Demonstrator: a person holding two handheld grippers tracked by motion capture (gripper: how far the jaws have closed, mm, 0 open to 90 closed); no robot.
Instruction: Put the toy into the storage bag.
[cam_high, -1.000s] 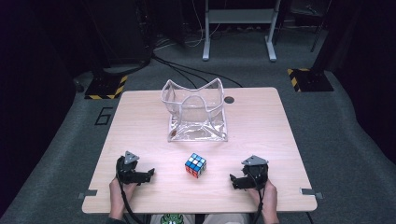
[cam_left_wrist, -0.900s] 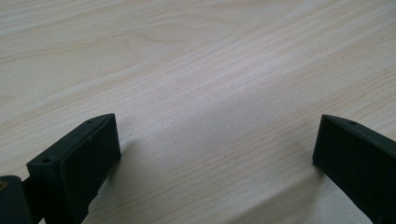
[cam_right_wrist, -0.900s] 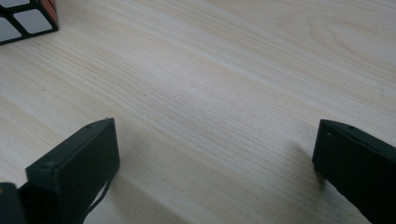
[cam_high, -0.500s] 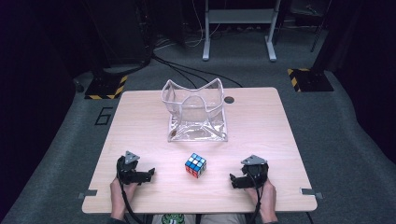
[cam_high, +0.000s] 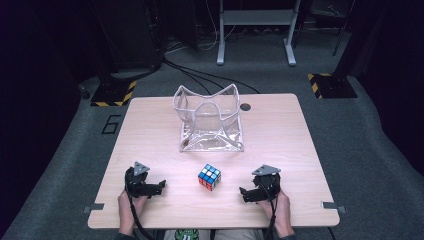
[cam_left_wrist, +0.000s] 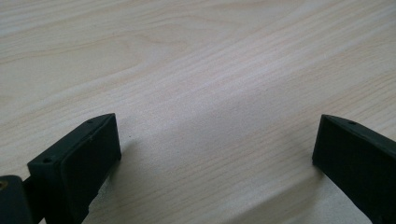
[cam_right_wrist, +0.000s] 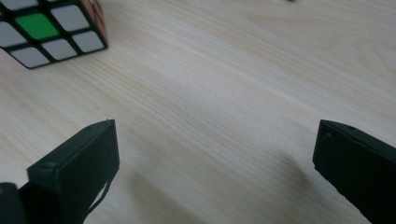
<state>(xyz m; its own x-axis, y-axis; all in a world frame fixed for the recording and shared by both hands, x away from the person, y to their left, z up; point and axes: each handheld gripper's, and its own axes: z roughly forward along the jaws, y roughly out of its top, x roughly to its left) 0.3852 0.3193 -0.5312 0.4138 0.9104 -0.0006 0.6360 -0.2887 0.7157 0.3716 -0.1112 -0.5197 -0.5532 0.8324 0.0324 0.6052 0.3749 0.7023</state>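
A puzzle cube (cam_high: 209, 177) with mixed coloured faces sits on the wooden table (cam_high: 150, 135) near the front middle; its white-and-green face (cam_right_wrist: 46, 32) shows at the upper left of the right gripper view. Behind it stands a clear plastic bag (cam_high: 210, 120), mouth up. My left gripper (cam_high: 159, 187) rests at the front left, open, its jaws wide apart over bare wood. On the cube's other side my right gripper (cam_high: 243, 193) is open too, nothing between its jaws. A hand holds each gripper from the table's front edge.
A round cable hole (cam_high: 245, 106) lies in the table top at the back right of the bag. Metal brackets (cam_high: 93, 207) stick out at the table's front corners. Beyond the table are dark floor, cables and a metal stand (cam_high: 255, 30).
The right gripper has shifted very slightly; the cube, the bag and the left gripper are where they were.
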